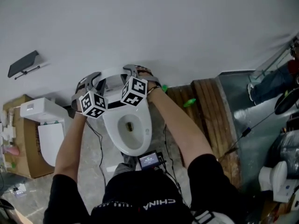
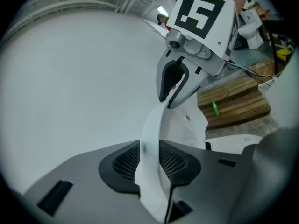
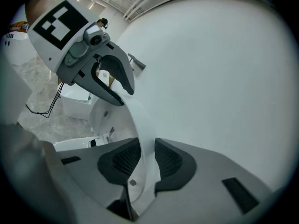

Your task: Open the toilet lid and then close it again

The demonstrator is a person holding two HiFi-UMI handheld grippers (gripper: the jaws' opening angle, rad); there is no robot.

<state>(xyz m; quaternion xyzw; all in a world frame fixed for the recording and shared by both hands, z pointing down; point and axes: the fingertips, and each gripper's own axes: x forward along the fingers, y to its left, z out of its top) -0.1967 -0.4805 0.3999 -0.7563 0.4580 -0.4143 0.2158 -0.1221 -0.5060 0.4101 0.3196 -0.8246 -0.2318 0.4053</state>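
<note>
head view: the person leans over a white toilet (image 1: 140, 133) that stands against a white wall (image 1: 154, 22), both arms reaching forward. the toilet lid (image 1: 111, 80) is raised at the back of the bowl, close to the wall. the left gripper (image 1: 95, 77) is at the lid's left edge and the right gripper (image 1: 127, 69) at its right edge, each with its marker cube facing up. the bowl below is uncovered. to the left a second toilet (image 1: 44, 125) sits on a cardboard box (image 1: 25, 143), and a dark holder (image 1: 23, 63) is fixed to the wall. to the right lies a wooden pallet (image 1: 208, 106) with a small green thing (image 1: 189, 102) on it

left gripper view: the white rim of the lid runs up between the two dark pads (image 2: 121, 162), which press on it from both sides, so this tool is pinching the lid. across the lid the right gripper bites the opposite edge. the pallet and the green thing show behind it

right gripper view: the lid's curved rim passes between these pads (image 3: 170, 160) too, and they are pressed on it. the left gripper clamps the far edge, and the second toilet shows beyond it on the floor
</note>
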